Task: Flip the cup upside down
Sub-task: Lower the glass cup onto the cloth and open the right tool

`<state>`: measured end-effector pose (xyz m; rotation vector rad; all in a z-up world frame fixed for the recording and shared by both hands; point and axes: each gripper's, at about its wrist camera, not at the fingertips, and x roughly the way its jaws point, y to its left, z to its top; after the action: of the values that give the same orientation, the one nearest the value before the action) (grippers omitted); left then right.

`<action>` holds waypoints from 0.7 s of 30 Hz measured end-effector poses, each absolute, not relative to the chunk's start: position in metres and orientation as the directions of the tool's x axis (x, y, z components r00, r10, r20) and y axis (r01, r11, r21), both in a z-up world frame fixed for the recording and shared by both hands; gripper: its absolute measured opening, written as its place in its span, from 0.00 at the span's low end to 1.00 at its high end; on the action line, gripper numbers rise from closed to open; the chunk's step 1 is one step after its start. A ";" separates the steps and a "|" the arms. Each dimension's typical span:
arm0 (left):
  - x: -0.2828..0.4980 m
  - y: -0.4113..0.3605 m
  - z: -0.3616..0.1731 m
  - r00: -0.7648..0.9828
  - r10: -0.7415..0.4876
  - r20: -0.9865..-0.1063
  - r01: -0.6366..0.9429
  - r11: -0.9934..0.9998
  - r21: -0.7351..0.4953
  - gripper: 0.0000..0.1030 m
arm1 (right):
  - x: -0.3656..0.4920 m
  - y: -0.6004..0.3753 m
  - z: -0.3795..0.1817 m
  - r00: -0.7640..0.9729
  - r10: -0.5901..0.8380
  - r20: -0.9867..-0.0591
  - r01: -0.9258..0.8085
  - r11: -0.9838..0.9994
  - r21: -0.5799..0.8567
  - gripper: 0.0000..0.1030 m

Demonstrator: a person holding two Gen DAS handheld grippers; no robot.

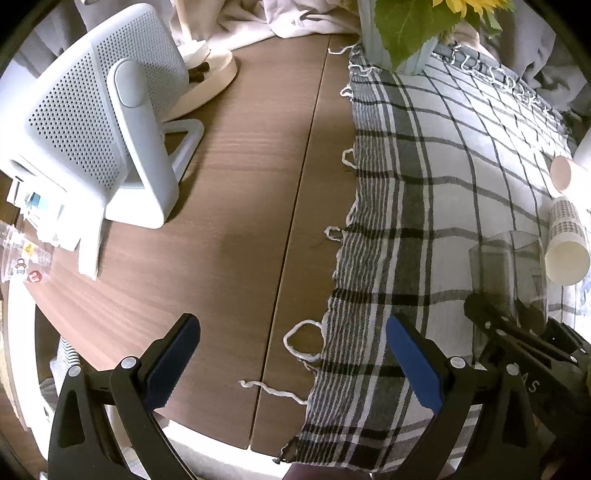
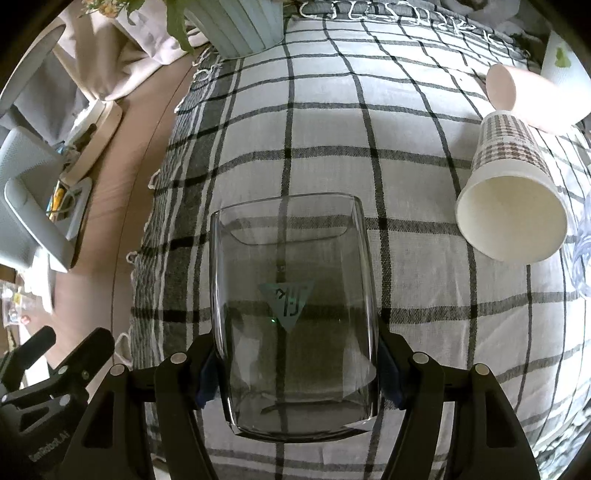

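A clear smoky glass cup (image 2: 293,317) with a triangular sticker lies lengthwise between the fingers of my right gripper (image 2: 295,369), which is shut on its sides above the plaid cloth (image 2: 369,129). The same cup shows in the left wrist view (image 1: 508,273) at the right, with the right gripper (image 1: 517,332) on it. My left gripper (image 1: 291,365) is open and empty over the wooden table (image 1: 236,206) at the cloth's left edge.
A patterned paper cup (image 2: 509,195) lies on its side at the right, a pink cup (image 2: 517,96) behind it. A ribbed pot with a plant (image 2: 240,26) stands at the back. A white perforated stand (image 1: 92,125) and a round tray (image 1: 210,85) sit on the left.
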<state>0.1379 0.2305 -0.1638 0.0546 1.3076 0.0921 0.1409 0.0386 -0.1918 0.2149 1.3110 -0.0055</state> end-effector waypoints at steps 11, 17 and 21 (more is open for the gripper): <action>0.126 0.228 -0.151 0.289 0.105 -0.951 -0.045 0.994 0.095 1.00 | 0.139 0.038 -0.177 0.299 0.136 -0.945 0.084 0.982 0.168 0.75; 0.114 0.217 -0.136 0.343 0.072 -0.937 -0.020 0.997 0.070 1.00 | 0.131 0.032 -0.148 0.361 0.102 -0.927 0.065 0.989 0.134 0.75; 0.107 0.203 -0.127 0.369 0.041 -0.929 0.001 0.999 0.044 1.00 | 0.122 0.024 -0.126 0.412 0.078 -0.908 0.063 0.991 0.114 0.75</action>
<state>0.1074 0.2034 -0.1271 0.0398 1.1931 0.0254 0.1224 0.0238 -0.1256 0.1380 1.1476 0.0096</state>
